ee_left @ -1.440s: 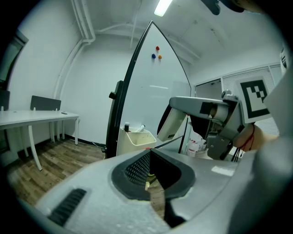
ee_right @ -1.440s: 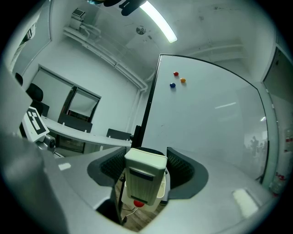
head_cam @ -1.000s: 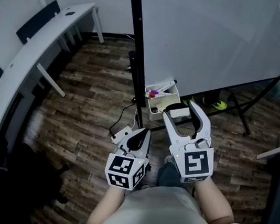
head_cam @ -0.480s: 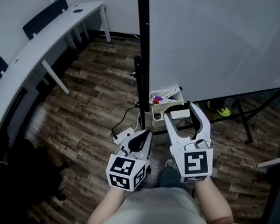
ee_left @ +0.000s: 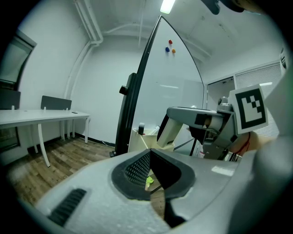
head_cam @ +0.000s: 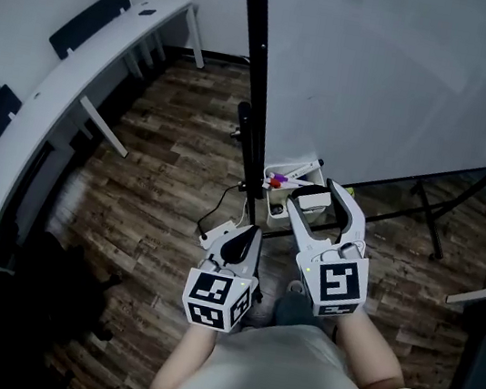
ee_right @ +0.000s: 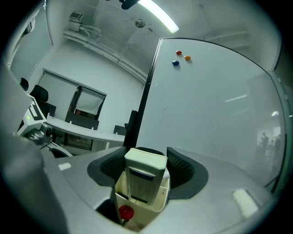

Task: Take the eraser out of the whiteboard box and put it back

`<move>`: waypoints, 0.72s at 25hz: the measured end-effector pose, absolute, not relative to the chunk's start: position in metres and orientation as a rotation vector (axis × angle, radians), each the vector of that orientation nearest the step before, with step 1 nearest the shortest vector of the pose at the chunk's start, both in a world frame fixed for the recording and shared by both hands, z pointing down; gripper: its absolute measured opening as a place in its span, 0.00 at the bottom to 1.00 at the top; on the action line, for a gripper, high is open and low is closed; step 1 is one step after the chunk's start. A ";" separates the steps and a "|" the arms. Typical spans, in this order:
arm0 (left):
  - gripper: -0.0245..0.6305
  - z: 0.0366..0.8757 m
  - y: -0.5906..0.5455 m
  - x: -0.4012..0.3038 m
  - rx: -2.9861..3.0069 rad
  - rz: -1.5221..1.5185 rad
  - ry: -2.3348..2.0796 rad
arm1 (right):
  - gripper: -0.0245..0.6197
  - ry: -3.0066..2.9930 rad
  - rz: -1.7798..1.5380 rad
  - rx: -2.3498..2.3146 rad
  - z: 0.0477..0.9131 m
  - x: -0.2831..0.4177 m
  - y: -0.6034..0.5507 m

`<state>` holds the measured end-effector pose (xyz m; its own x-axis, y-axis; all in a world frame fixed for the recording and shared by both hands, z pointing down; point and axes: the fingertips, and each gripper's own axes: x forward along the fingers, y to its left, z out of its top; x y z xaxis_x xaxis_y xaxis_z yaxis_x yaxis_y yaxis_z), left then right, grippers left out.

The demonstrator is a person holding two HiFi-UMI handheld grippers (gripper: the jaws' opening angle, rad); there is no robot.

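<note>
1. A white desk (head_cam: pixel 54 111) curves along the left wall.
2. The left gripper (head_cam: pixel 246 229) hangs over the wood floor, its fingers closed together on nothing.
3. The right gripper (head_cam: pixel 314 194) has its fingers spread wide and clamped on the white eraser (ee_right: pixel 145 176), whose lower end is at the open top of the whiteboard box (ee_right: pixel 151 209) beside the markers (head_cam: pixel 282 179).

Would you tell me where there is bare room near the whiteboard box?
Bare wooden floor lies left of the black stand post, up to the white desk. The box itself is crowded: markers, the eraser standing in it, and the right gripper with its jaws closed on the eraser.
</note>
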<state>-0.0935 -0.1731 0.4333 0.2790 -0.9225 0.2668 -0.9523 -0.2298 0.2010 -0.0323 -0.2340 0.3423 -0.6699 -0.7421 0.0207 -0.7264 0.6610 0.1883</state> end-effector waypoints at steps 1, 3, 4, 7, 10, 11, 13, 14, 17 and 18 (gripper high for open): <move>0.04 0.434 -0.174 -0.094 2.226 0.131 -1.713 | 0.48 -2.775 -0.246 1.223 0.344 -0.033 -0.236; 0.04 0.436 -0.177 -0.096 2.215 0.132 -1.725 | 0.48 -2.775 -0.237 1.210 0.349 -0.033 -0.239; 0.04 0.437 -0.178 -0.097 2.209 0.131 -1.730 | 0.48 -2.773 -0.231 1.204 0.352 -0.034 -0.241; 0.04 0.440 -0.180 -0.098 2.193 0.127 -1.742 | 0.48 -2.767 -0.215 1.187 0.361 -0.034 -0.245; 0.04 0.442 -0.182 -0.099 2.180 0.128 -1.751 | 0.48 -2.762 -0.200 1.168 0.367 -0.035 -0.248; 0.04 0.442 -0.182 -0.100 2.176 0.130 -1.753 | 0.48 -2.759 -0.196 1.163 0.369 -0.035 -0.249; 0.04 0.444 -0.182 -0.100 2.167 0.132 -1.756 | 0.48 -2.754 -0.188 1.154 0.374 -0.035 -0.251; 0.04 0.445 -0.182 -0.101 2.164 0.133 -1.758 | 0.48 -2.750 -0.184 1.150 0.377 -0.035 -0.252; 0.04 0.448 -0.184 -0.101 2.155 0.136 -1.760 | 0.48 -2.739 -0.169 1.136 0.386 -0.036 -0.255; 0.04 0.449 -0.184 -0.101 2.152 0.139 -1.760 | 0.48 -2.735 -0.165 1.132 0.389 -0.036 -0.256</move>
